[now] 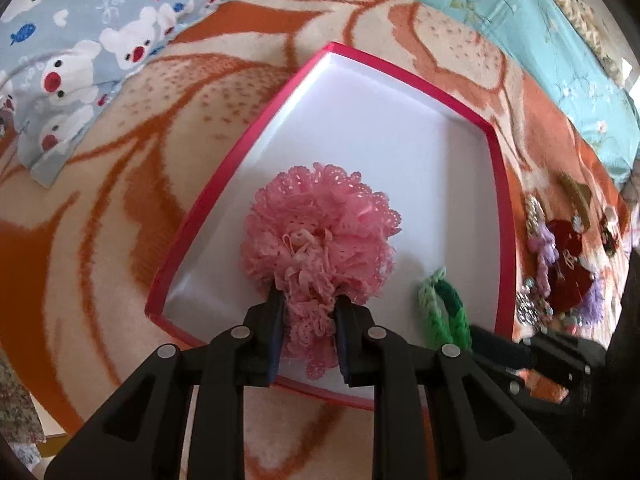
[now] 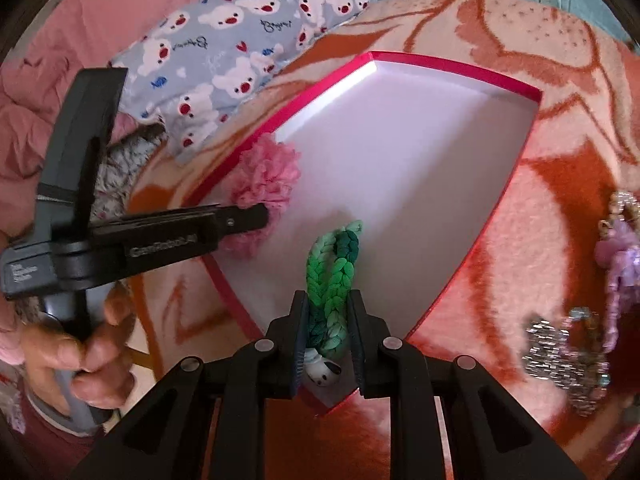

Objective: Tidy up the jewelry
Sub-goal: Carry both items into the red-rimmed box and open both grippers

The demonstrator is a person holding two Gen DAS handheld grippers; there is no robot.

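A shallow box with a red rim [image 1: 501, 216] and white floor lies on an orange-and-cream blanket; it also shows in the right wrist view [image 2: 516, 168]. My left gripper [image 1: 310, 320] is shut on a pink lace scrunchie [image 1: 320, 232] held over the box's near part; the scrunchie also shows in the right wrist view [image 2: 268, 176]. My right gripper [image 2: 329, 332] is shut on a green braided hair band [image 2: 332, 268] over the box's near corner; the band also shows in the left wrist view [image 1: 444, 308]. A white charm [image 2: 322, 372] hangs from the band.
More jewelry lies on the blanket right of the box: a purple tassel piece [image 1: 542, 240], a dark red bow [image 1: 568, 272], a silver beaded piece [image 2: 560, 356]. A blue bear-print pillow [image 1: 80, 60] lies at the far left. A hand [image 2: 80, 352] holds the left gripper.
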